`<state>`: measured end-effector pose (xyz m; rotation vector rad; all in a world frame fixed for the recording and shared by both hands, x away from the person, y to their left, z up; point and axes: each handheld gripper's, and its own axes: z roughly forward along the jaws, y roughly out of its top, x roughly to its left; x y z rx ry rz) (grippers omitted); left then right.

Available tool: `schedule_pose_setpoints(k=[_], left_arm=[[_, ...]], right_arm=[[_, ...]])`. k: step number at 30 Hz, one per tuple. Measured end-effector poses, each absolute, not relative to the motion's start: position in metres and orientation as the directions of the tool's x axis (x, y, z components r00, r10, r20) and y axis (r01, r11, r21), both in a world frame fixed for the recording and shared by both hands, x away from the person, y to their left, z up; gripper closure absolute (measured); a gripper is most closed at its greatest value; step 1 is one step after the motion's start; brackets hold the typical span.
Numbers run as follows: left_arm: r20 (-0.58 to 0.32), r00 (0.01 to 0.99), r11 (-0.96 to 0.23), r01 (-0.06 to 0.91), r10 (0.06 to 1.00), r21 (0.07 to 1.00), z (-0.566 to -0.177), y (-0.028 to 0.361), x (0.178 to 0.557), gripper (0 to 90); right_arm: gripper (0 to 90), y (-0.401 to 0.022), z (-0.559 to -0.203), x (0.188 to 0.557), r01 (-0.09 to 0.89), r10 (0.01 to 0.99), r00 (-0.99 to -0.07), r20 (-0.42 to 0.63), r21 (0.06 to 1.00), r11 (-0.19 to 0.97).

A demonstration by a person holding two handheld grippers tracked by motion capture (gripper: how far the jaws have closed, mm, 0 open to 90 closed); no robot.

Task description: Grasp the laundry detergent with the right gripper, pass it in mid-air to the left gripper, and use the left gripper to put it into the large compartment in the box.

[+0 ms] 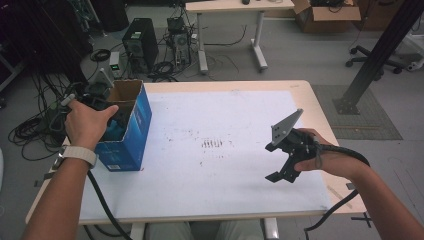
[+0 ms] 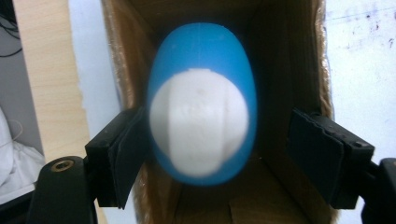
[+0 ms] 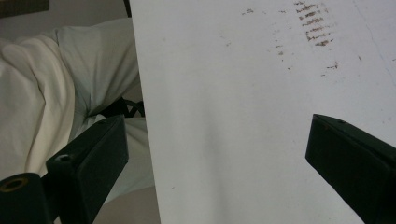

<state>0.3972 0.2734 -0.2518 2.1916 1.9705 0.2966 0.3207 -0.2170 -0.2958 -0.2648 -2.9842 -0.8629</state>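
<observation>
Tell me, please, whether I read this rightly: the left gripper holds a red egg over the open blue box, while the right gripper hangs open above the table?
Not quite: the egg is blue and white, not red, as the left gripper view shows. The left gripper does hold it over the open blue box, its right pad clear of it, and the right gripper hangs open above the table.

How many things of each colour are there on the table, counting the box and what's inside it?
Blue and white: 1, the egg-shaped toy dropping into the box
Blue: 1, the cardboard box
White: 1, the sheet covering the table
Total: 3
</observation>
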Motion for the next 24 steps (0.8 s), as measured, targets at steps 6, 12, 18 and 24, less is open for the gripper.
schedule_pose_setpoints(k=[6, 12, 18, 24], left_arm=[[0.035, 0.095, -0.101, 0.953, 0.995, 0.285, -0.235, 0.276, 0.391, 21.9], [0.055, 0.116, -0.127, 0.948, 0.992, 0.292, -0.217, 0.273, 0.383, 20.6], [0.052, 0.157, -0.165, 0.943, 0.986, 0.290, -0.198, 0.264, 0.373, 20.6], [0.056, 0.210, -0.218, 0.935, 0.976, 0.280, -0.181, 0.253, 0.360, 20.4]], right_arm=[[5.7, -0.216, -0.293, 0.318, 0.160, 0.150, -0.987, 0.063, 0.531, 0.832], [5.7, -0.216, -0.291, 0.315, 0.156, 0.147, -0.987, 0.060, 0.532, 0.832], [5.7, -0.215, -0.290, 0.312, 0.150, 0.143, -0.988, 0.056, 0.535, 0.832], [5.7, -0.216, -0.288, 0.309, 0.149, 0.143, -0.988, 0.053, 0.536, 0.831]])
